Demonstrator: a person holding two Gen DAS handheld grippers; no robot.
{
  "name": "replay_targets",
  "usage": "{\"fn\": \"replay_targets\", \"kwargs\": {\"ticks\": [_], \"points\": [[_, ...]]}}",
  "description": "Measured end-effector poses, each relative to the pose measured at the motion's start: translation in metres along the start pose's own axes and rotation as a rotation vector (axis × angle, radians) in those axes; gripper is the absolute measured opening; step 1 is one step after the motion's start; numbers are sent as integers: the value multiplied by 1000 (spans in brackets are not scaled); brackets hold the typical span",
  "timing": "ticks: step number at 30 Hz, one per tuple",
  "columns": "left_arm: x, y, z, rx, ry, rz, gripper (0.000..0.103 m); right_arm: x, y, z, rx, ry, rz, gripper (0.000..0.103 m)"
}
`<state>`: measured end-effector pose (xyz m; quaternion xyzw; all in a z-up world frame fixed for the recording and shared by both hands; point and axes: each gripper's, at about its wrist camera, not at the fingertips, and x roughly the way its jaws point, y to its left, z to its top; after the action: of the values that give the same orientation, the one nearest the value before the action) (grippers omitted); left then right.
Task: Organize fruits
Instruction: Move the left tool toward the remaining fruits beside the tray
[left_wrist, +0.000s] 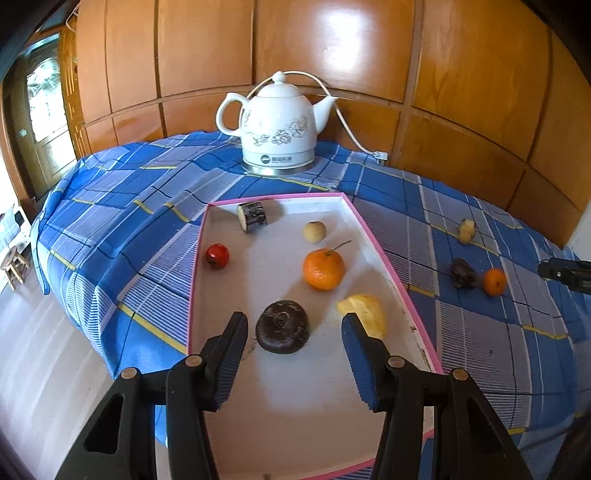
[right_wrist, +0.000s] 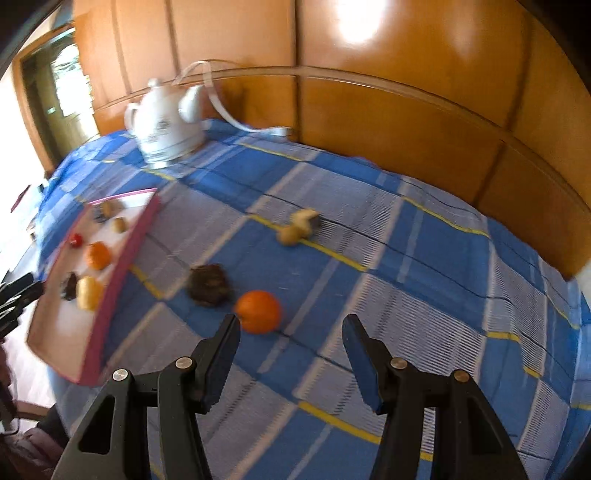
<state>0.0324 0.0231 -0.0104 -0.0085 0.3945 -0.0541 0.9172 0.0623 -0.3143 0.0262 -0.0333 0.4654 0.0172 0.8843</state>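
The loose orange sits on the blue checked cloth, well outside the pink-rimmed tray, just ahead and slightly left of my right gripper. Its jaws are apart and empty. My left gripper, also spread, hovers over the tray, so the right is nearer.

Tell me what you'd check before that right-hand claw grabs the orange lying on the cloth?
1. Right gripper open: ok.
2. Right gripper empty: ok.
3. Loose orange centred between the fingers: not ok, it lies near the left finger.
4. Dark fruit apart from the orange: ok, though near.
5. Space left in the pink tray: ok.
6. Left gripper out of the way: cannot tell; it hangs open over the tray.
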Motion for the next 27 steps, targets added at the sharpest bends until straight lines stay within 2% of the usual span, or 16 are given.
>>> {"fn": "replay_targets", "kwargs": {"ticks": [11,19,27], "points": [[4,-20,0,51,16,-18,54,23,-61,-12,235,78,-67,58],[4,-49,7,117,7,-64,54,28,-84,-19,339,126,-129,58],[4,-91,19,212,6,-141,54,25,-89,-20,377,124,-114,58]]}}
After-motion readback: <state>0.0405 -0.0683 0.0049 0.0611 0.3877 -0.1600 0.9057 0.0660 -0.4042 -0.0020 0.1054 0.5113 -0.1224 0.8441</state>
